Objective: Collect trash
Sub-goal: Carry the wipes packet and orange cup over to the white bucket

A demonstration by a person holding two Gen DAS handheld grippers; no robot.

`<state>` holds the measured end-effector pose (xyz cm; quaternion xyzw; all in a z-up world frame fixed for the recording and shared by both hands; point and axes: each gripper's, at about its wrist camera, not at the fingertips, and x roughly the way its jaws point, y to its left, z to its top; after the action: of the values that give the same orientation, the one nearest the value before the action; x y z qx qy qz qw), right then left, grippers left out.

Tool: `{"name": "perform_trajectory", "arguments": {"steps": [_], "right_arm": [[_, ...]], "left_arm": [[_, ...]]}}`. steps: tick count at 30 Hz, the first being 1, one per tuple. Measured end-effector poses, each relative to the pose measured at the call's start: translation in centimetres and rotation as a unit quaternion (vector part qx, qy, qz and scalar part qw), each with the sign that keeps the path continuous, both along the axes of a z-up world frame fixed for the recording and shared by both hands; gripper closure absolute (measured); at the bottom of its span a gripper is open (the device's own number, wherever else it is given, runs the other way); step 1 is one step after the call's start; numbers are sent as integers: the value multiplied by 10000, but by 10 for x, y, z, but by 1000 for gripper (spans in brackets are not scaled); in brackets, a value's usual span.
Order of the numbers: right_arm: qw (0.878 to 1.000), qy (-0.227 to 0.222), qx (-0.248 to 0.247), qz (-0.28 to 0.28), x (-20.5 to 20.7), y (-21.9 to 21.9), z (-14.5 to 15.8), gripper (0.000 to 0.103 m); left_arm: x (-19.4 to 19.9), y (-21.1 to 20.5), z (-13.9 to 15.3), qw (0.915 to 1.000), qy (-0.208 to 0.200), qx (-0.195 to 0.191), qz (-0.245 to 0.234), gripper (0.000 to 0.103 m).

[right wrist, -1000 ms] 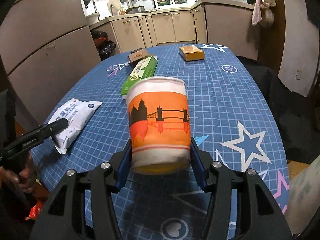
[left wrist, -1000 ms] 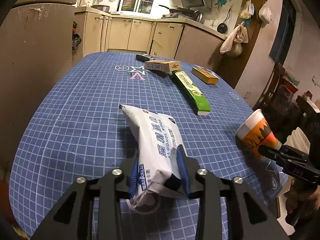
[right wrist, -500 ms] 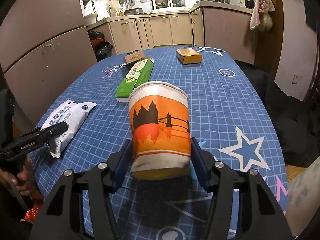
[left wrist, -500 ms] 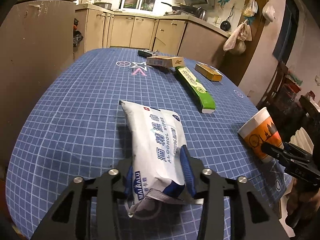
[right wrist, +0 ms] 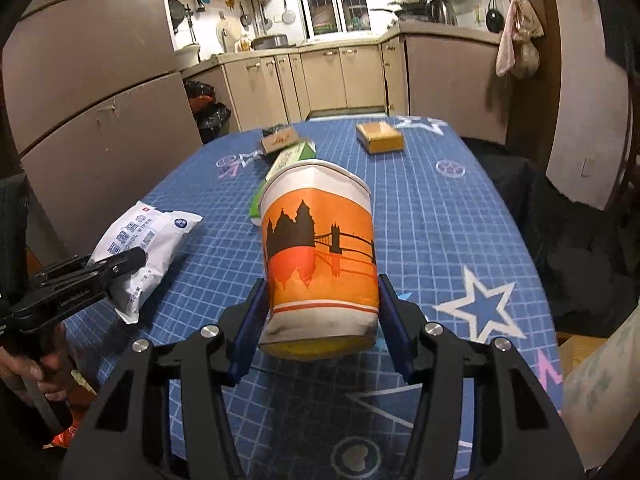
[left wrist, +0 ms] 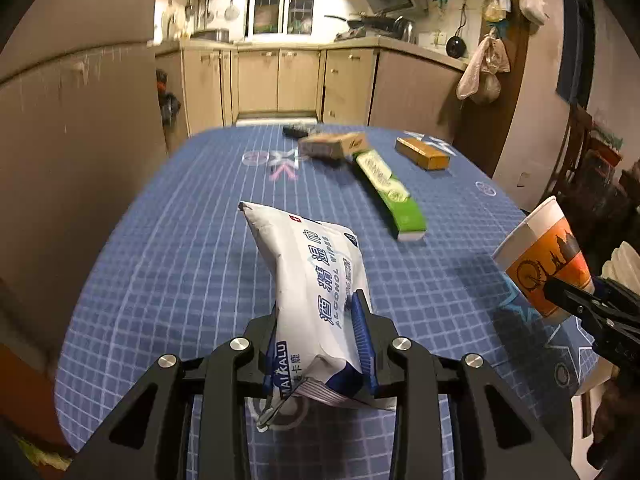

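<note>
Your left gripper (left wrist: 320,332) has just been closing and now pinches the wipes pack (left wrist: 316,276), lifted off the blue cloth (left wrist: 168,264). Green box (left wrist: 390,194) at one o'clock, two tan boxes (left wrist: 334,145) beyond. Cup (left wrist: 542,262) at three o'clock, in your right gripper (left wrist: 576,300).

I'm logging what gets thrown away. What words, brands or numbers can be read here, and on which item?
"ALCOHOL WIPES", with Chinese characters beside it: white and blue soft wipes packet, clamped in the left gripper.
"...AIKALU", first letter hidden: same packet's blue band.
No words, only a skyline and bridge picture: orange and white paper cup in the right gripper.
Print too blurred to read: long green carton, tan box, yellow-brown box.
</note>
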<state>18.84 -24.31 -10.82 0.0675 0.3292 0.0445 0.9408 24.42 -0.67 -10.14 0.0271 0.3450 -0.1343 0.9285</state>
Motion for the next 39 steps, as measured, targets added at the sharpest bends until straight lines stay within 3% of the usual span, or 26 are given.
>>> {"name": "perform_trajectory", "arguments": {"steps": [14, 27, 39], "right_arm": [[9966, -678, -253, -405, -33, -17, 40, 51], [9891, -1066, -382, -937, -61, -46, 61, 51], [9772, -1261, -459, -1648, -96, -94, 71, 51]], "left_arm": [[-14, -69, 63, 9934, -1063, 256, -351, 71], [-34, -113, 88, 9862, -1484, 326, -656, 72], [-51, -177, 95, 9771, -1664, 334, -1286, 73]]}}
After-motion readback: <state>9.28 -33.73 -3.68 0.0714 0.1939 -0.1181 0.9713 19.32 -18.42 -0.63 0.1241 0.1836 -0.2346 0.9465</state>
